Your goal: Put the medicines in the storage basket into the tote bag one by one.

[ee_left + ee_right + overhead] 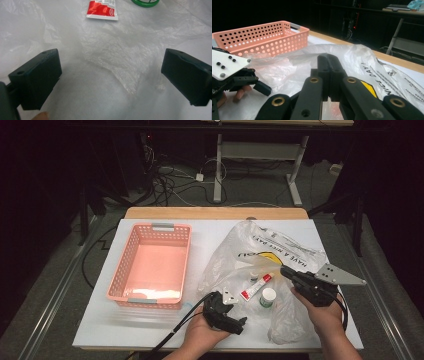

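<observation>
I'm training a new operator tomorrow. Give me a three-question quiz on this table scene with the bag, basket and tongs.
1. True or false: the pink basket holds the red-and-white tube.
2. Which tongs have their jaws shut: left tongs or right tongs?
3. Multiple choice: the tube and the green-rimmed jar lie
A. in the basket
B. within the clear plastic bag
C. on the bare white table

Key:
1. False; the basket is empty and the tube lies at the bag.
2. The right tongs; their jaws meet with bag film at them, while the left jaws stand wide apart over the bag.
3. B
</observation>
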The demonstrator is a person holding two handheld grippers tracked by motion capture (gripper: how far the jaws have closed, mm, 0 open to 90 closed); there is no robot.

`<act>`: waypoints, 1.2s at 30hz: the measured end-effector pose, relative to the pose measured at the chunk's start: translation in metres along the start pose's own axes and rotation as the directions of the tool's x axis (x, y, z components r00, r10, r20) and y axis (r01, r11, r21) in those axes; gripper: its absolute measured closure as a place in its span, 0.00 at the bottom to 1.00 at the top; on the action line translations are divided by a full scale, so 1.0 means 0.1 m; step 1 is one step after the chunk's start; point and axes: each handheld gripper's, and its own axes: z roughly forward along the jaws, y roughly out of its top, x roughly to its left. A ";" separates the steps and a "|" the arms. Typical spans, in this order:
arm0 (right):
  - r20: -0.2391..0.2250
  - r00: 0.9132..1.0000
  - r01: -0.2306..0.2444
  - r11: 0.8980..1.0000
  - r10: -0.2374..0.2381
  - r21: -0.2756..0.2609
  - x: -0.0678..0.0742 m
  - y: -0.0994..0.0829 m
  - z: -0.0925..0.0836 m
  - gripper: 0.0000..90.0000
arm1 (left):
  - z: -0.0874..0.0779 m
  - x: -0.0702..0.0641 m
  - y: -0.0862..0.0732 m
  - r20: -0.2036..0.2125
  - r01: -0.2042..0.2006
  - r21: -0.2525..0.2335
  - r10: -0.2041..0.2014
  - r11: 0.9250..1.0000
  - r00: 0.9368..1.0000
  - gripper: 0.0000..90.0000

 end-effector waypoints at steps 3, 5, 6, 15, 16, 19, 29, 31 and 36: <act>0.003 1.000 0.005 1.000 -0.005 0.002 0.01 -0.02 -0.01 1.00 | 0.01 -0.06 0.01 -0.013 -0.028 -0.008 0.028 1.000 1.000 0.17; 0.005 1.000 0.005 1.000 -0.005 0.005 0.02 -0.02 -0.03 1.00 | 0.00 -0.07 0.00 -0.014 -0.026 -0.017 0.025 1.000 1.000 0.26; 0.008 1.000 0.003 1.000 -0.003 0.005 0.03 -0.02 -0.04 1.00 | 0.00 -0.07 0.00 -0.013 -0.024 -0.027 0.024 0.999 1.000 0.32; 0.020 1.000 0.002 1.000 -0.002 0.018 0.05 -0.06 -0.08 1.00 | -0.02 0.00 -0.02 -0.012 0.050 -0.061 -0.051 0.997 0.999 0.83; 0.018 1.000 -0.002 1.000 0.001 0.020 0.05 -0.07 -0.08 1.00 | -0.02 0.02 -0.02 -0.004 0.071 -0.064 -0.072 0.995 0.997 0.89; 0.015 1.000 -0.006 1.000 0.005 0.023 0.06 -0.08 -0.07 1.00 | -0.02 0.04 -0.02 0.007 0.082 -0.068 -0.082 0.994 0.997 0.98; 0.006 1.000 0.002 1.000 -0.002 0.012 0.05 -0.07 -0.04 1.00 | -0.11 0.05 -0.09 0.040 0.075 -0.157 -0.069 0.985 0.997 0.98; 0.002 1.000 -0.003 1.000 0.003 0.008 0.05 -0.06 -0.03 1.00 | -0.14 0.05 -0.10 0.044 0.079 -0.182 -0.072 0.980 0.996 0.98; -0.006 1.000 0.005 1.000 -0.005 -0.005 0.03 -0.03 0.01 1.00 | -0.28 0.11 -0.14 0.006 0.067 -0.255 -0.067 0.965 0.998 0.98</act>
